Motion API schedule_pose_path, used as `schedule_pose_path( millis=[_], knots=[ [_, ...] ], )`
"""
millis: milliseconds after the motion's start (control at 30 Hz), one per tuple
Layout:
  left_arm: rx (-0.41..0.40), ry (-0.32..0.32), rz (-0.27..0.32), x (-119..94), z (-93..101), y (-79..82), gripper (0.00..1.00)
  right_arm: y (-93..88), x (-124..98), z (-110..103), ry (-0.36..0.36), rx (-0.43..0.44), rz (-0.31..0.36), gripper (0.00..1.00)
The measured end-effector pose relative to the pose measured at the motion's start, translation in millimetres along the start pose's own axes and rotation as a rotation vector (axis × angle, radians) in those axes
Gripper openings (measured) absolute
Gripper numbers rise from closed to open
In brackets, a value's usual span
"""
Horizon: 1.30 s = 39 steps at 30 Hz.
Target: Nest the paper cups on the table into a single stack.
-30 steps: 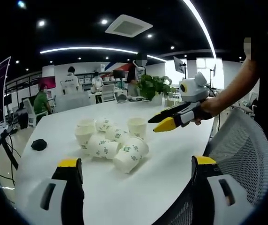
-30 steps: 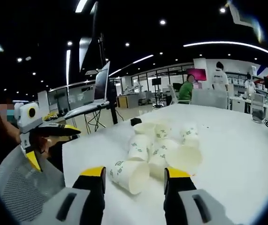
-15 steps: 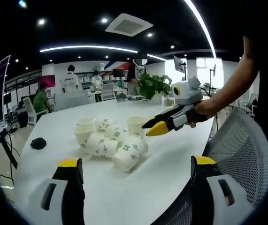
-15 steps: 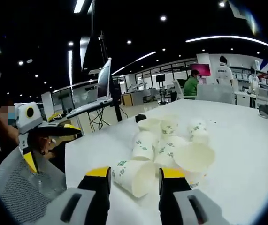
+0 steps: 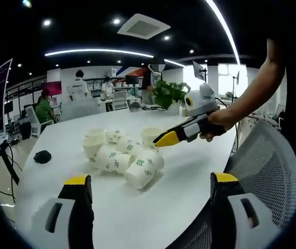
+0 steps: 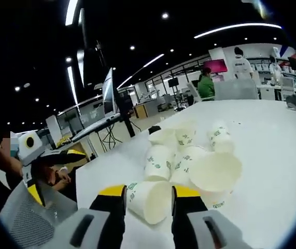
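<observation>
Several white paper cups with green print lie in a loose heap (image 5: 119, 155) on the white table (image 5: 189, 176); most are on their sides, and one stands upright (image 5: 150, 136) at the far edge. My left gripper (image 5: 150, 180) is wide open, short of the heap, with nothing in it. My right gripper (image 5: 163, 139), held by a hand, reaches in from the right over the upright cup. In the right gripper view its jaws (image 6: 146, 191) stand open on either side of a lying cup (image 6: 150, 199) whose mouth faces me. The left gripper (image 6: 52, 174) hangs open off the table's edge.
A mesh chair back (image 5: 267, 155) stands close to the table's near edge. A small black object (image 5: 42, 156) lies on the table left of the heap. A potted plant (image 5: 168, 93) stands at the far end. People sit and stand at desks behind.
My right gripper has moved in towards the heap, and its jaws have narrowed around the lying cup. The left gripper has stayed where it was, open.
</observation>
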<state>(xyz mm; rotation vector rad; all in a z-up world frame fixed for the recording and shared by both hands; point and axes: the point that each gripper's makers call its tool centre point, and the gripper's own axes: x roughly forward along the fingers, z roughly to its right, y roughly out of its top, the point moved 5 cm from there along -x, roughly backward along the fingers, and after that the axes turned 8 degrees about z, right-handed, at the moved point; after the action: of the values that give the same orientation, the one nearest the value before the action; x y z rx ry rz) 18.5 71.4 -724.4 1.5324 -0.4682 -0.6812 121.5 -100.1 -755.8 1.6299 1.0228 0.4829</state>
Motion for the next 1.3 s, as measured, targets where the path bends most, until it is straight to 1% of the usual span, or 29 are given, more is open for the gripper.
schedule_pose_path(
  millis=[167,367,467,600,700,767,800,867,1000,1067,1133,1167,1200,1267,1300],
  knots=[
    [-0.012,-0.006,0.011,0.2,0.5,0.8,0.94,-4.0,6.6,-5.2,0.021,0.011,-0.026,0.31],
    [-0.027,-0.003,0.024,-0.1,-0.1,2.0,0.95,-9.9,13.2,-5.6,0.034,0.033,-0.043,0.29],
    [-0.028,-0.002,0.019,0.0,-0.3,1.5,0.94,-12.5,15.6,-7.2,0.043,0.059,-0.054,0.26],
    [-0.026,-0.003,0.012,-0.2,-0.2,0.7,0.93,-17.0,19.2,-5.5,0.045,0.068,-0.065,0.25],
    [-0.026,-0.001,0.011,-0.3,-0.5,0.6,0.93,-18.6,22.1,-5.9,0.047,0.096,-0.063,0.23],
    [-0.024,0.005,0.007,-0.6,-1.3,0.2,0.92,-19.6,24.2,-6.3,0.047,0.141,-0.059,0.20],
    [-0.024,0.007,0.005,-0.7,-1.5,-0.1,0.92,-19.5,24.9,-7.4,0.048,0.182,-0.052,0.18],
    [-0.025,0.007,0.003,-0.7,-1.8,-0.4,0.91,-19.2,25.1,-6.8,0.050,0.196,-0.043,0.13],
    [-0.025,0.004,-0.002,-0.5,-1.4,-1.1,0.90,-18.6,24.2,-7.6,0.046,0.239,-0.029,0.11],
    [-0.024,0.004,-0.003,-0.5,-1.5,-1.2,0.90,-17.9,23.0,-6.8,0.046,0.266,-0.020,0.08],
    [-0.024,0.006,-0.002,-0.7,-2.0,-1.2,0.90,-17.0,21.1,-5.8,0.045,0.308,-0.011,0.03],
    [-0.024,0.007,-0.002,-0.7,-2.1,-1.1,0.89,-16.3,19.9,-6.2,0.044,0.371,-0.003,0.03],
    [-0.022,0.009,-0.002,-0.8,-2.3,-1.1,0.89,-15.9,19.3,-4.8,0.043,0.406,0.003,0.02],
    [-0.015,0.015,-0.004,-1.1,-3.2,-1.1,0.88,-15.0,16.6,-3.6,0.046,0.417,0.010,0.01],
    [-0.015,0.016,-0.004,-1.1,-3.4,-1.1,0.88,-13.1,15.5,-3.5,0.040,0.433,0.027,0.00]
  ],
)
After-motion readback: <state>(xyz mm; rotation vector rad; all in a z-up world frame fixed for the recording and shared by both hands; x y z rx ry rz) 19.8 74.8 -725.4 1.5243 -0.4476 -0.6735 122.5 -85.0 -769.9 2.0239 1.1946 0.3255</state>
